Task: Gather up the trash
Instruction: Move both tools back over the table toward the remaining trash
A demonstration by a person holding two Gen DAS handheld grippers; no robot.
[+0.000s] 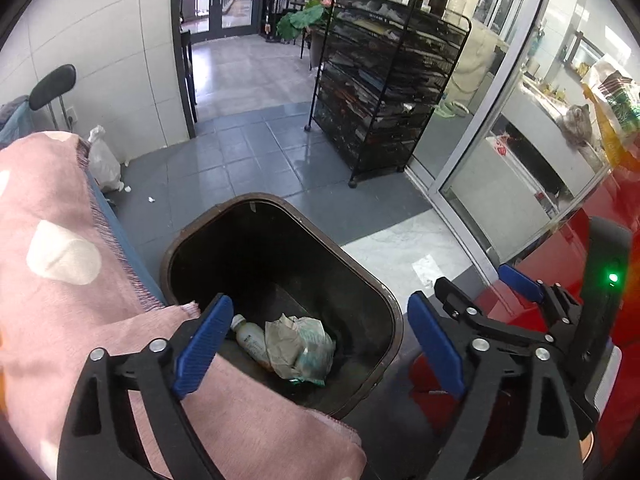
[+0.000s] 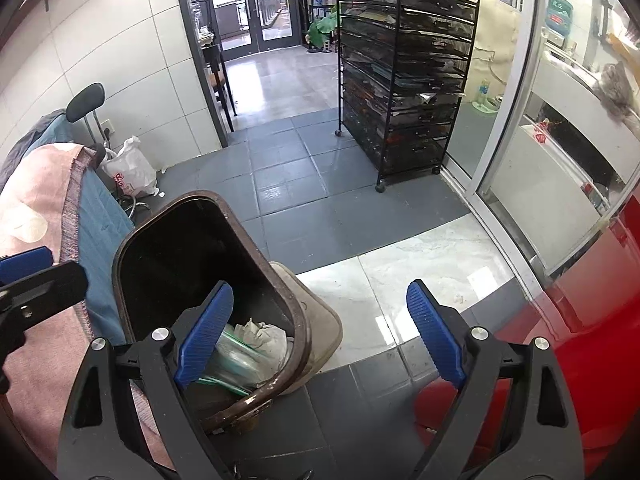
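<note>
Beside the pink blanket [image 1: 60, 216] stands a brown bin [image 1: 376, 292]; inside lie a white bottle [image 1: 250, 338] and crumpled paper with plastic [image 1: 300, 344]. Left gripper [image 1: 320, 344] and right gripper [image 2: 320, 332] are wide, holding nothing.

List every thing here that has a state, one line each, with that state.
left gripper: open, empty
right gripper: open, empty
trash bin: upright, no lid on it, trash at the bottom
plastic bottle: lying on its side in the bin
crumpled wrapper: in the bin, beside the bottle
white plastic bag: on the floor by the wall, tied at the top
</note>
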